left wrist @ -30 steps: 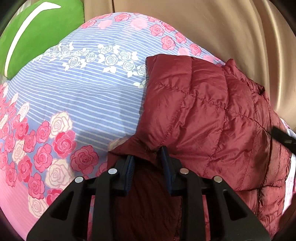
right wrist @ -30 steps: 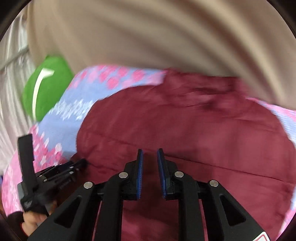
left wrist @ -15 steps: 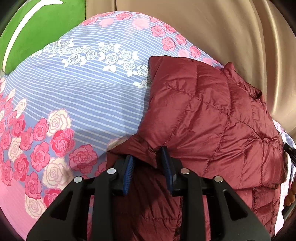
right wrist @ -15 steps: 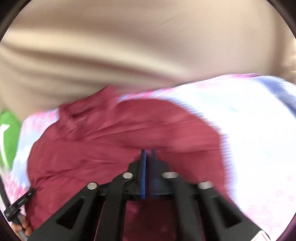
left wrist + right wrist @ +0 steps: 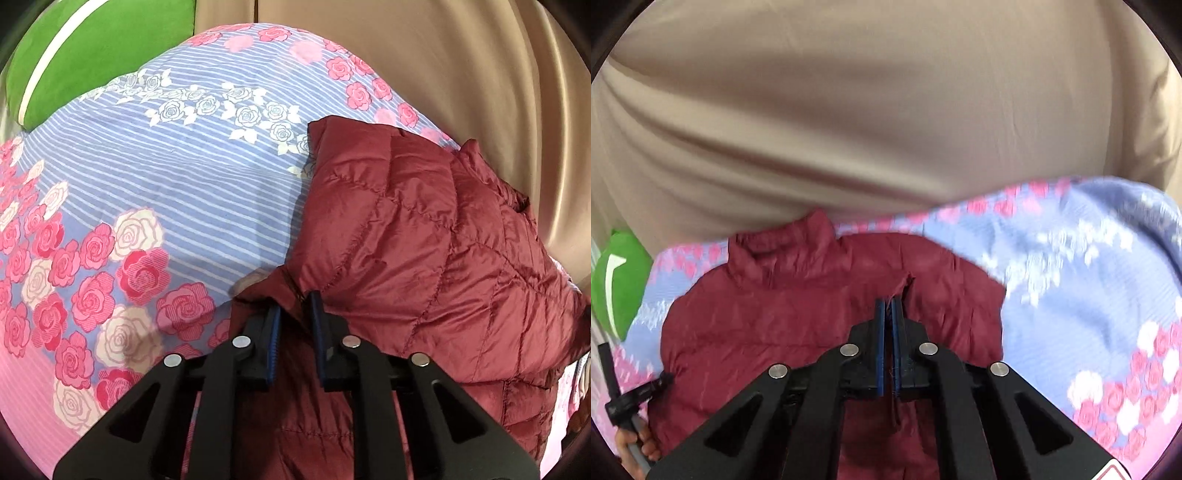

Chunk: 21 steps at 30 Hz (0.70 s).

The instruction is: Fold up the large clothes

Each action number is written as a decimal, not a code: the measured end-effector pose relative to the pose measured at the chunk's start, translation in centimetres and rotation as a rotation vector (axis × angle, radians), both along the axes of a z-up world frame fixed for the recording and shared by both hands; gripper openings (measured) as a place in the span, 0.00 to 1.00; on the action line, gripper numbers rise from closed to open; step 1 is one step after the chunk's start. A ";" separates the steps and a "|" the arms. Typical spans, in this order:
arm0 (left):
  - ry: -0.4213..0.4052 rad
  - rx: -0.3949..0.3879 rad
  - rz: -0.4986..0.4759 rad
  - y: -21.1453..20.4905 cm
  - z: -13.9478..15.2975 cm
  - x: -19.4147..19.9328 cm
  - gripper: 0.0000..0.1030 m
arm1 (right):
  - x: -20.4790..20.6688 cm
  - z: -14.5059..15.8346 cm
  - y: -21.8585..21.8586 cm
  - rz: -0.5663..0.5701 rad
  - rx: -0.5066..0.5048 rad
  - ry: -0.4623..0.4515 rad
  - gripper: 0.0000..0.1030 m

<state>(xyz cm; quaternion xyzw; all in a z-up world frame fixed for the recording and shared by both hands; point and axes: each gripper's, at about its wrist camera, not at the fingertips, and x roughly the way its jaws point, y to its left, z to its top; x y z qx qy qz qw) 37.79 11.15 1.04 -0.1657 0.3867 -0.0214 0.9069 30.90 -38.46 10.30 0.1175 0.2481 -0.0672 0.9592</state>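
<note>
A dark red quilted jacket (image 5: 424, 251) lies on a flowered bedspread (image 5: 177, 192), one side folded over onto its body. My left gripper (image 5: 295, 314) sits at the jacket's near-left edge with its jaws open, a fold of red fabric between them. In the right wrist view the jacket (image 5: 775, 314) lies with its collar toward the back. My right gripper (image 5: 888, 306) is shut on a pinch of the jacket's fabric near its right side.
A green cushion (image 5: 85, 55) lies at the far left of the bed and also shows in the right wrist view (image 5: 617, 284). A beige curtain (image 5: 886, 129) hangs behind the bed. The left gripper tool (image 5: 631, 391) and the hand holding it show at the lower left.
My right gripper closed on the jacket fabric and swung right. My left gripper stayed at the jacket's edge, jaws slightly narrower.
</note>
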 end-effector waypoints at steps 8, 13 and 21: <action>0.003 0.003 -0.013 -0.3 0.1 0.3 0.17 | 0.8 -4.7 -3.9 -0.052 0.123 0.184 0.08; -0.016 -0.061 -0.039 0.4 0.1 0.0 0.24 | -9.9 -1.1 -3.5 -0.068 0.005 0.136 0.18; -0.054 0.014 -0.166 2.0 2.8 -9.1 0.53 | -31.2 -5.1 -2.7 -0.066 -0.082 0.270 0.35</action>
